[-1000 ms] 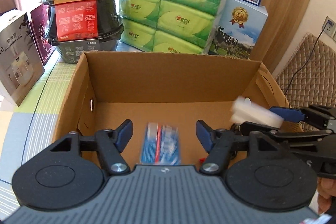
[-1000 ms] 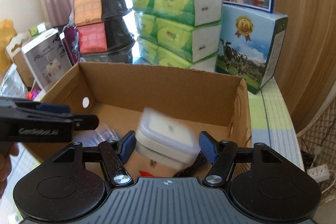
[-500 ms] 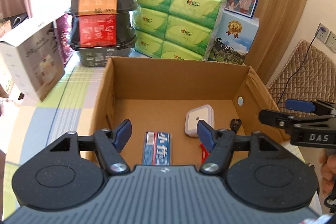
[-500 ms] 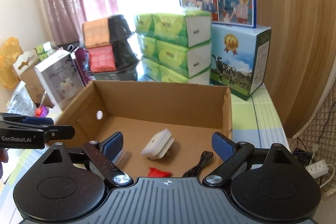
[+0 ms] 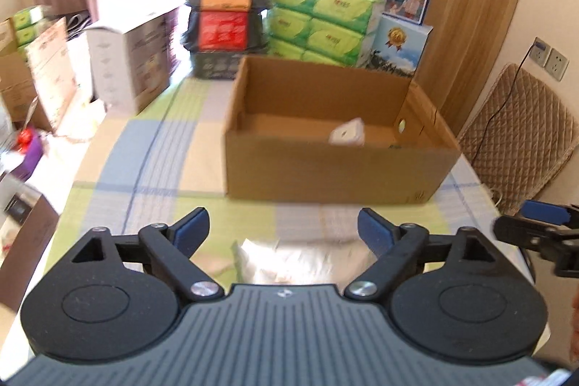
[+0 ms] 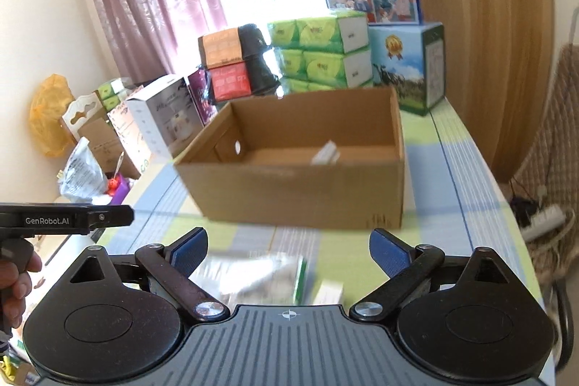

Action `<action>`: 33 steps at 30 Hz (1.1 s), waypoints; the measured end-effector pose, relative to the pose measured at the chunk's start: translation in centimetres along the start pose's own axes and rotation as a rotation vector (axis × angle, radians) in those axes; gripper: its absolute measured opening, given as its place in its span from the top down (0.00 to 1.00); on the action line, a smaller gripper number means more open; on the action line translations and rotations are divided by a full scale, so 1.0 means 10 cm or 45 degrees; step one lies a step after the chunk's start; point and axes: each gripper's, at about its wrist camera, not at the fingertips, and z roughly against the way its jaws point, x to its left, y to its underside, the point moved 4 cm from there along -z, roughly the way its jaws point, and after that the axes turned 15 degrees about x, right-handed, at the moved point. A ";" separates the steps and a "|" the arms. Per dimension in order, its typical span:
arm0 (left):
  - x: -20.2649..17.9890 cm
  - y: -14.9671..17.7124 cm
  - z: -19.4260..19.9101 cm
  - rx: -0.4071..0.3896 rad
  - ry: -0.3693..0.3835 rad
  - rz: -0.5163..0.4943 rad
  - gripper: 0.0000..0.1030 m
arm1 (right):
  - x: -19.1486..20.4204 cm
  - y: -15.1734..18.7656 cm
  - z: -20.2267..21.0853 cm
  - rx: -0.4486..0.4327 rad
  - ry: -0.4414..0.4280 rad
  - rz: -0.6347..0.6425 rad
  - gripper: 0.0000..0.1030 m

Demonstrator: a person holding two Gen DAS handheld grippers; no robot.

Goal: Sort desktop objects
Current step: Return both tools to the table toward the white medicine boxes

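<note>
The fingers of the left gripper (image 5: 283, 229) are spread wide and hold nothing, and the fingers of the right gripper (image 6: 288, 247) are spread wide too, also empty. Both grippers hang above the near part of the table (image 5: 173, 147), which has a cloth of green, blue and cream squares. Under the left fingers, between them and a little behind, lies a shiny clear plastic packet (image 5: 289, 259) flat on the cloth; it is blurred and its content is hard to read. The right wrist view shows the same packet (image 6: 249, 274) with a green edge, and just beside it a small green and white box (image 6: 329, 292). Farther from the fingers stands the open cardboard box (image 5: 325, 172), well apart from both grippers. Inside it a small white square charger (image 5: 347, 132) leans tilted on the floor of the box. Behind the box are stacked green tissue packs (image 5: 322, 20) and black food containers (image 5: 228, 9).
</note>
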 end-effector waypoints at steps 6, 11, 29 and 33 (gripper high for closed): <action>0.25 0.56 0.09 0.037 -0.001 0.128 0.13 | 0.06 0.63 0.15 0.025 0.021 -0.048 0.08; 0.35 0.84 0.10 0.067 -0.005 0.168 0.11 | 0.03 0.97 0.11 0.079 0.044 -0.067 0.08; 0.38 1.00 -0.66 0.197 -0.066 0.228 0.09 | -0.06 1.10 -0.56 0.157 0.091 0.002 0.21; 0.38 0.96 -0.88 0.205 -0.056 0.270 0.09 | -0.17 1.07 -0.70 0.166 0.083 -0.026 0.21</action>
